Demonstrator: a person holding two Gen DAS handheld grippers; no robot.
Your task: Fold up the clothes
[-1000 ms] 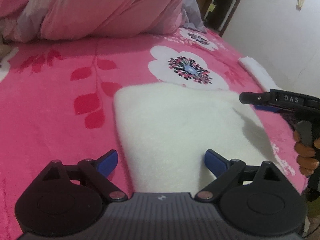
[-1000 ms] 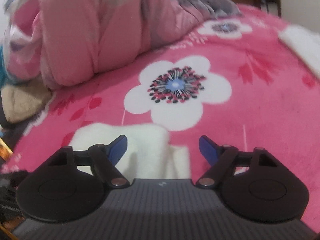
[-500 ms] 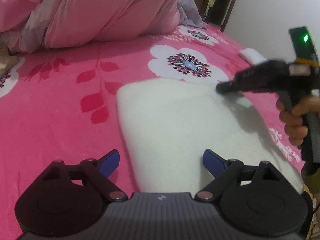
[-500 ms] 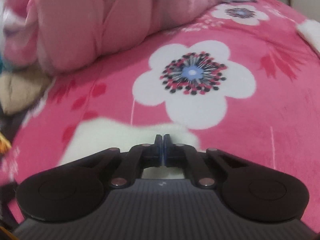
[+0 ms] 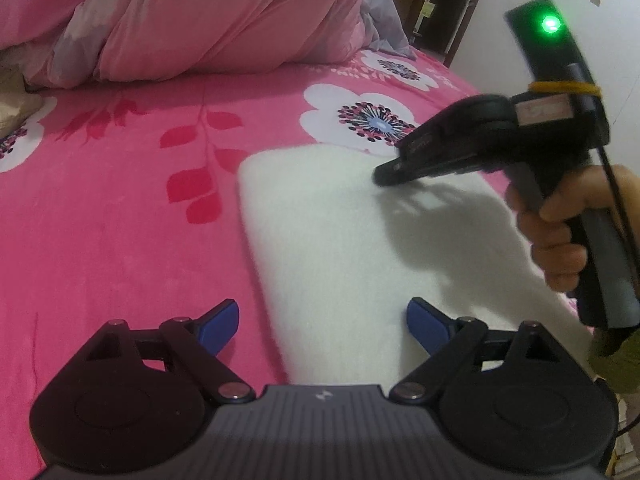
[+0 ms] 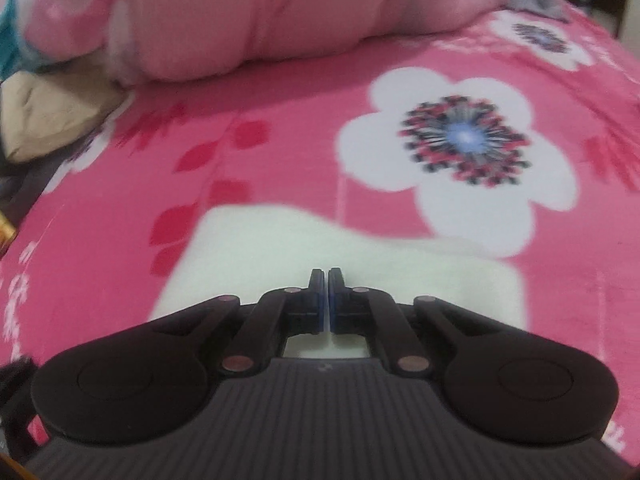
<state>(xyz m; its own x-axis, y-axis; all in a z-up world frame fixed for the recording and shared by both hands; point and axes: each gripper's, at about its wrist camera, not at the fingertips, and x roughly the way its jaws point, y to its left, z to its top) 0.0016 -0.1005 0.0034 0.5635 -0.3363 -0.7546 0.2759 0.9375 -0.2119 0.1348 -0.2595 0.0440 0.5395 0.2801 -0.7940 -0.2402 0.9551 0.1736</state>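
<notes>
Two tongs were in view. Left tongs (image 5: 322, 316): blue-padded fingers spread wide apart, nothing between them, poised over the near end of the white cloth (image 5: 360, 248). Left finger sat over the pink bedspread (image 5: 120, 220) just beside the cloth's left edge; right finger sat over the cloth itself.

Right tongs (image 6: 325, 280): fingers drawn together, only a thin slit between the pads. Tips hung low over the white cloth (image 6: 280, 248); whether any fabric was pinched between them could not be told. In the left wrist view the right tongs (image 5: 386, 174) came in from the right, tips at the cloth's far part, casting a shadow on it. The right hand (image 5: 560, 232) gripped the handle; a green light (image 5: 551, 24) glowed on top of the unit.

Cloth: folded, roughly rectangular, lying flat on the bed, long edges running away from the left camera. Bedspread: pink, with white flowers (image 5: 360, 120) and red leaf prints. A bunched pink quilt (image 5: 220, 20) lay at the far side of the bed. A beige item (image 6: 52, 116) sat at the left, beside the quilt.
</notes>
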